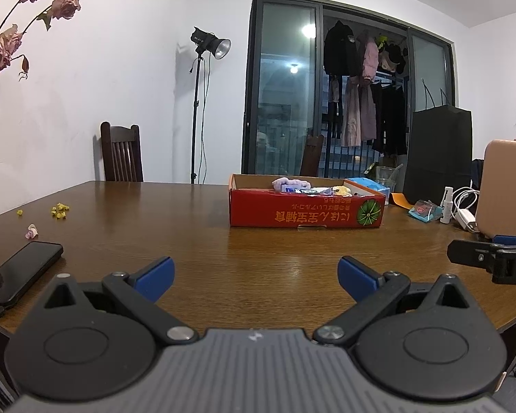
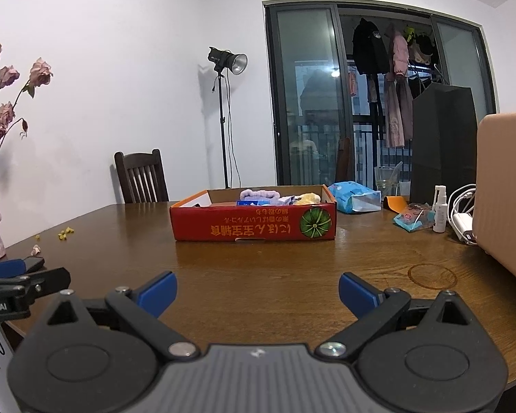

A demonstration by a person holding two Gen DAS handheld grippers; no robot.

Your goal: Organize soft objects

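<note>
Left gripper (image 1: 256, 277) spread wide and holding nothing over a wooden table (image 1: 265, 261).
A red cardboard box (image 1: 304, 210) sits beyond the gripper, holding a purple cloth (image 1: 290, 183) and a yellow soft item (image 1: 342, 190). Left of the box lie a black phone (image 1: 22, 272) and scattered yellow petals (image 1: 59, 210). Right of the box stands a black paper bag (image 1: 438, 155); the right gripper (image 1: 492, 258) shows at the frame's edge.

Left gripper (image 1: 256, 277) fingers (image 1: 160, 277) spread wide, nothing between them, hovering low over the near edge of the table. Right gripper (image 2: 257, 294) same: fingers (image 2: 357, 296) wide apart, empty, level, just beside the left one.
</note>
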